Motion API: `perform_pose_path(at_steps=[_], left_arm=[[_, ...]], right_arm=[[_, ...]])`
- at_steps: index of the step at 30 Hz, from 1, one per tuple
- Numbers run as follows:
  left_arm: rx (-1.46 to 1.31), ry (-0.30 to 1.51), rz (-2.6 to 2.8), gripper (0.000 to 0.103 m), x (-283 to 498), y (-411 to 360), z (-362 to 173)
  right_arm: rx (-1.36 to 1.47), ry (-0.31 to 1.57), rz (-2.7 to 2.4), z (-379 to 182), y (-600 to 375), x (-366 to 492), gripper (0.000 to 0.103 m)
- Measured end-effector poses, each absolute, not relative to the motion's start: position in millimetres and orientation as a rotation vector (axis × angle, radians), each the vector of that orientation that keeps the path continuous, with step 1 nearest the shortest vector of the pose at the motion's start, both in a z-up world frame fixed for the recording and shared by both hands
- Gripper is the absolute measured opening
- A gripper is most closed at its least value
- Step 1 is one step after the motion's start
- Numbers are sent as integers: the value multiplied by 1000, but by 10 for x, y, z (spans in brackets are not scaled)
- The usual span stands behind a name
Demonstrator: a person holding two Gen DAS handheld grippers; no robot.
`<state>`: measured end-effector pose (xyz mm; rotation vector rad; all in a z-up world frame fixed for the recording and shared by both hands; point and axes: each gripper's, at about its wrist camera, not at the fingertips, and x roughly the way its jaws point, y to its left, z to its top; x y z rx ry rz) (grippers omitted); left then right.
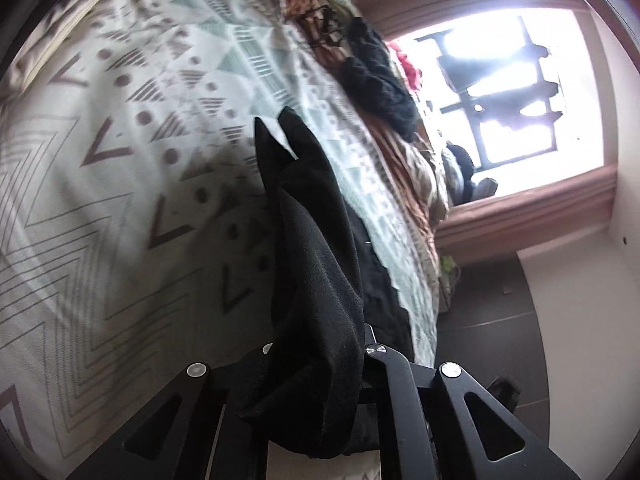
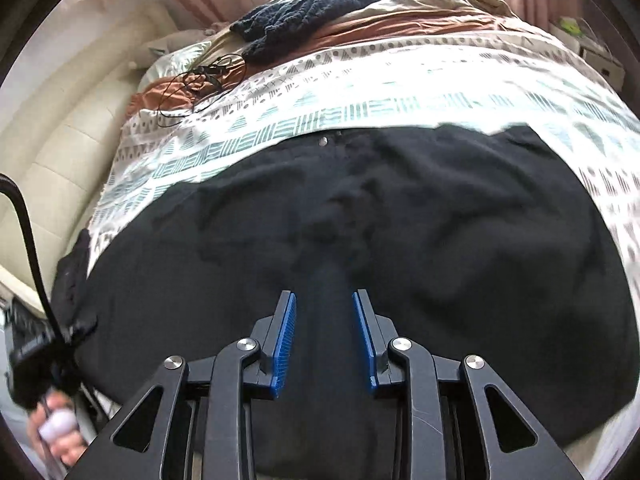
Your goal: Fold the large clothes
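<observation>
While the left claw [image 1: 320, 360] is squeezed tight on a bunch of the black garment [image 1: 308, 264], the cloth hangs over its fingers and hides them, and two pointy corners of the cloth stick up past the claw. Seen from the left wrist, the cloth is soft and dark, with a fine knit look and a few deep folds where it is pinched. Seen from the right wrist, the same black garment [image 2: 360, 220] lies spread wide on the bed [image 2: 360, 84], covering most of the near part of it. It is wrinkled in the middle, with a small silver button [image 2: 323, 142] near its far edge. The right claw [image 2: 324, 320] hangs just above the cloth with its blue pads [image 2: 285, 340] a little way apart, and nothing is pinched between them. The bed has a white cover with green and grey triangles, dots and zigzag lines. Farther back on the bed lie a dark blue knitted thing [image 2: 304, 12], an orange-brown cloth [image 2: 176, 94] and a thin black cord [image 2: 200, 80] in loops. At the lower left of the right wrist view a hand [image 2: 56, 432] holds the handle of the other tool. Behind the bed a bright window [image 1: 500, 92] shines between pink curtains [image 1: 532, 204].
</observation>
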<state>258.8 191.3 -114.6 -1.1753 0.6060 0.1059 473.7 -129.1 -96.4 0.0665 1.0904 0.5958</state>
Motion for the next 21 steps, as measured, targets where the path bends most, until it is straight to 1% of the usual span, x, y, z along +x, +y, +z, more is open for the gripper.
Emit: perform_pose_path(at_steps=[9, 12, 16, 21], left_arm=[[-1103, 584, 51, 10, 2756, 1746, -767], [-1090, 603, 26, 10, 2876, 1646, -711], [-1028, 606, -5, 10, 2972, 1410, -570], [-975, 613, -72, 10, 3128, 1144, -349]], right_arm=[[123, 1126, 594, -1255, -1458, 4215, 29], [141, 1172, 583, -1493, -1429, 4139, 29], [130, 1164, 563, -1708, -1423, 4078, 32], [148, 1133, 553, -1773, -1449, 3998, 32]])
